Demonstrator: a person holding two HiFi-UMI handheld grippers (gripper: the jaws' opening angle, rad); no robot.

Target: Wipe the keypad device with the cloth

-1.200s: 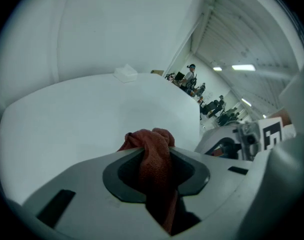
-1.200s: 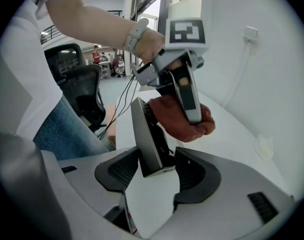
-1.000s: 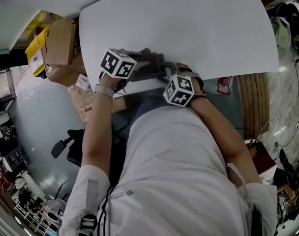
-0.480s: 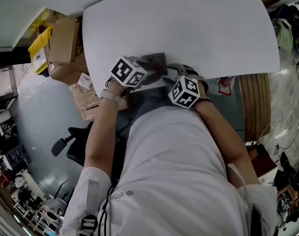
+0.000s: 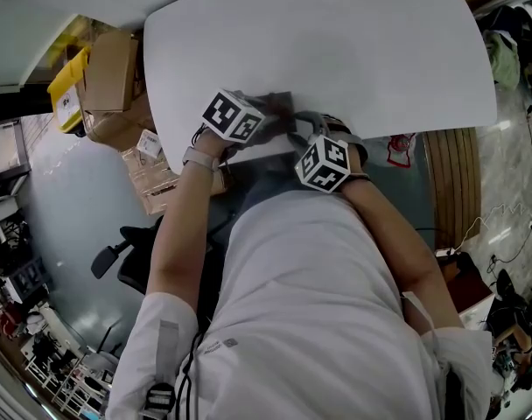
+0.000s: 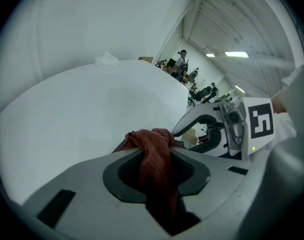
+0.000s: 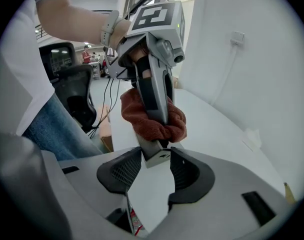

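Wiping judged under way at the table's [image 5: 353, 51] near edge. Left gripper [image 6: 156, 151] is clamped on the red-brown cloth [image 6: 154, 176], which rests on the keypad device [image 7: 148, 148]. Right gripper [image 7: 156, 159], jaws just closing, pinches the device's end. How much has been wiped cannot be confirmed.

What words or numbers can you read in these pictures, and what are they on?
None can be read.
Label on the yellow bin: too small.
Labels on the cardboard boxes: blurred.
Marker cubes: square patterns, no letters.

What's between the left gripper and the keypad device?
The reddish cloth, held by the left gripper, bunched against the keypad device; right gripper view shows it.
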